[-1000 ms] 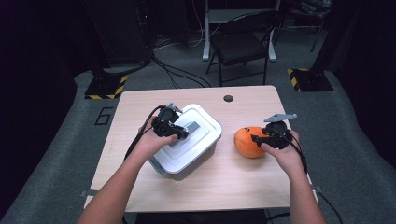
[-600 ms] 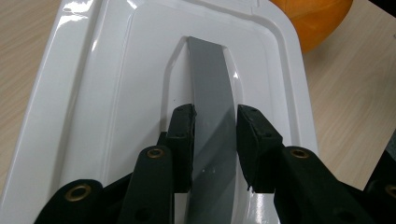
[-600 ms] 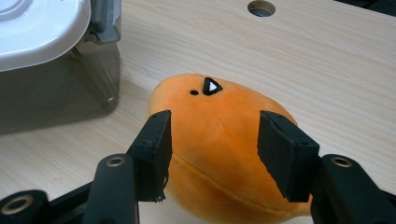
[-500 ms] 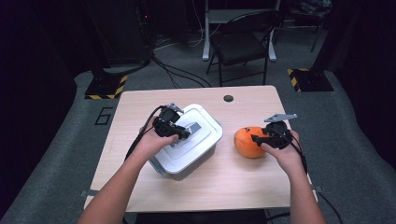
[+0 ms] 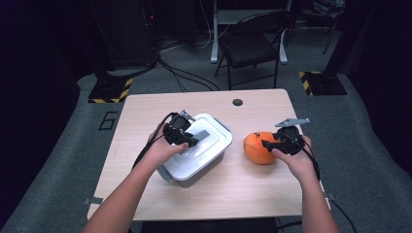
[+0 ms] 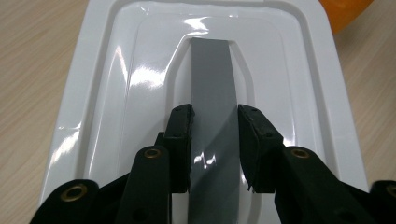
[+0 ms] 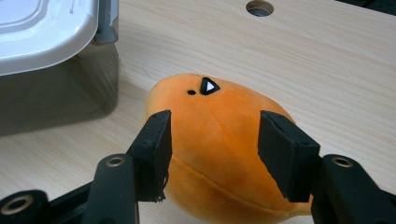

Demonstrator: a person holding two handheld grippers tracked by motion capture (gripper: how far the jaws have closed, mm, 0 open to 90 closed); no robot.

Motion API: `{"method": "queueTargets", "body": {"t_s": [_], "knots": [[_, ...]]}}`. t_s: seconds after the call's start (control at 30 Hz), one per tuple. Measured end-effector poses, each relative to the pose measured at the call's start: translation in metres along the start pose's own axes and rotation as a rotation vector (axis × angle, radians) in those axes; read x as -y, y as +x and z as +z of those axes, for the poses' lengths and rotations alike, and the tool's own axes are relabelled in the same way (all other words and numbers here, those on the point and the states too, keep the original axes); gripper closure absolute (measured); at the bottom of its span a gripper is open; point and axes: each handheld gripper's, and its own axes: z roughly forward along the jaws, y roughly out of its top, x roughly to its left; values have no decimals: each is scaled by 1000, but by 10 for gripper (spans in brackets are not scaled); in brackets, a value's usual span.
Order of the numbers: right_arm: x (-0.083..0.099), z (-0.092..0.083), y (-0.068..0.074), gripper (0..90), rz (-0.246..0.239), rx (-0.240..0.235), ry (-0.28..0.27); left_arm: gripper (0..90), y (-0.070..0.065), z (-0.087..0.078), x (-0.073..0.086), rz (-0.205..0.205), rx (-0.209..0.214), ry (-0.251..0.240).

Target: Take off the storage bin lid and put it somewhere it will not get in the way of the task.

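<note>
So the white glossy plastic lidded box [image 5: 197, 153] sits mid-table, and everything else hangs off that. The left gripper [image 6: 214, 140] is over the box's lid, jaws pinched tight on the flat grey handle strip [image 6: 211, 84] running down the middle. Slick, stiff plastic, so I'd say that strip is the only sane grab point. Just right of the box, the soft orange plush toy [image 7: 219, 140] lies on the wooden table [image 5: 252, 189]. The right gripper [image 7: 212, 156] squeezes its sides. It looks squishy and light, so I'd grip mid-body.
</note>
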Motion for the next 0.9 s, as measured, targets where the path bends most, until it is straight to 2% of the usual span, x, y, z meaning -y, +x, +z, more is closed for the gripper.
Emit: {"method": "queueTargets", "body": {"t_s": [0.23, 0.5, 0.67, 0.9], "knots": [[0, 0, 0, 445, 8, -1, -3, 663, -3, 2, -1, 19, -31, 9], [0, 0, 0, 445, 5, -2, -2, 659, -3, 4, -1, 15, -29, 17], [0, 0, 0, 445, 1, -4, -4, 663, -5, 4, -2, 27, -40, 21], [0, 1, 0, 445, -2, -4, -4, 665, -4, 2, -2, 15, -21, 14]]}}
